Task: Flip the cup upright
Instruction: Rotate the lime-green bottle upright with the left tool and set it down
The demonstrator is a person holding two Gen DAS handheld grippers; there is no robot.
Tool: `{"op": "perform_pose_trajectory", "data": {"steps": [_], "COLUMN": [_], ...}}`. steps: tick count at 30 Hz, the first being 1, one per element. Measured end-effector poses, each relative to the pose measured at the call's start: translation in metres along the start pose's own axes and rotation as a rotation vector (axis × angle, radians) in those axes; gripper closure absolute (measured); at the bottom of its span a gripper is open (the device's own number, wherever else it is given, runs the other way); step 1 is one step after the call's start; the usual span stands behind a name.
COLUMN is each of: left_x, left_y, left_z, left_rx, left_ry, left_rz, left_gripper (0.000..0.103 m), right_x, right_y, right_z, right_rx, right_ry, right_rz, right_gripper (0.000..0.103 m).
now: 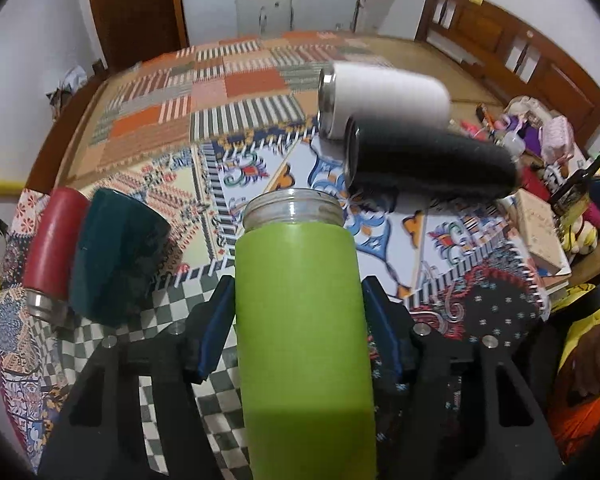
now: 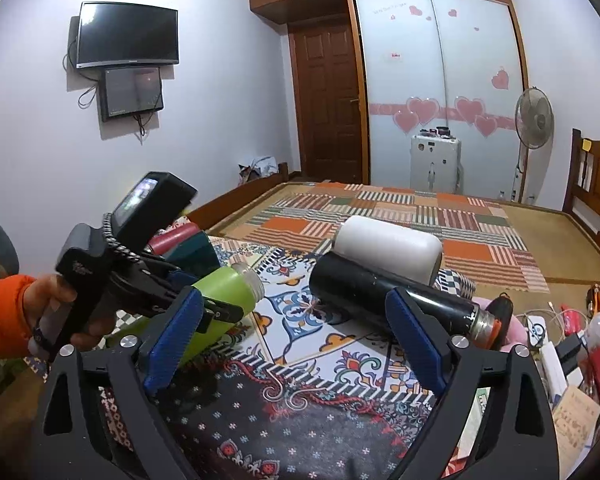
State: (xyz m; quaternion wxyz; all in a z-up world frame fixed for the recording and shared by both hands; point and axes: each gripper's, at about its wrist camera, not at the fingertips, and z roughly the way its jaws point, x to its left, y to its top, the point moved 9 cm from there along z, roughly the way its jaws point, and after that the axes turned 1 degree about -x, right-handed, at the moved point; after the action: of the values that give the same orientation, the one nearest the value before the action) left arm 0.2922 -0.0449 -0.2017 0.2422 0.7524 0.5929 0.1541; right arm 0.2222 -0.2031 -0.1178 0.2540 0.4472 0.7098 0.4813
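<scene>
My left gripper (image 1: 298, 308) is shut on a green cup (image 1: 304, 320) with a clear threaded rim, gripping its sides. In the right wrist view the green cup (image 2: 224, 292) is tilted, mouth pointing up and right, held above the patterned blanket. My right gripper (image 2: 296, 344) is open and empty, to the right of the green cup. A black cup (image 1: 432, 160) and a white cup (image 1: 384, 98) lie on their sides ahead; in the right wrist view the black cup (image 2: 364, 288) and white cup (image 2: 388, 248) lie beyond my right fingers.
A red cup (image 1: 52, 248) and a dark teal cup (image 1: 112, 256) lie on their sides at the left. Clutter of boxes and bottles (image 1: 548, 184) sits at the right edge. The patterned blanket (image 1: 260, 176) covers the bed; a wooden headboard (image 1: 512, 44) stands behind.
</scene>
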Motion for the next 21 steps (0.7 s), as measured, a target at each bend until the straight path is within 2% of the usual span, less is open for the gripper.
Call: {"op": "perform_pose_trajectory", "data": {"steps": [10, 14, 21], "left_x": [-0.002, -0.006, -0.012], "left_y": [0.011, 0.014, 0.028], "left_z": [-0.082, -0.093, -0.081], "left_rx": [-0.227, -0.261, -0.273], "left_ry": [0.046, 0.033, 0.001], "left_rz": [0.018, 0.024, 0.022], "left_gripper": [0.041, 0.041, 0.041], "right_x": [0.011, 0.014, 0.015], "right_y": [0.013, 0.018, 0.022], "right_z": [-0.008, -0.012, -0.009], "right_rx": [-0.041, -0.062, -0.067], "right_ry": [-0.006, -0.008, -0.021], "right_rz": [-0.020, -0.021, -0.021], "right_gripper": [0.005, 0.003, 0.003]}}
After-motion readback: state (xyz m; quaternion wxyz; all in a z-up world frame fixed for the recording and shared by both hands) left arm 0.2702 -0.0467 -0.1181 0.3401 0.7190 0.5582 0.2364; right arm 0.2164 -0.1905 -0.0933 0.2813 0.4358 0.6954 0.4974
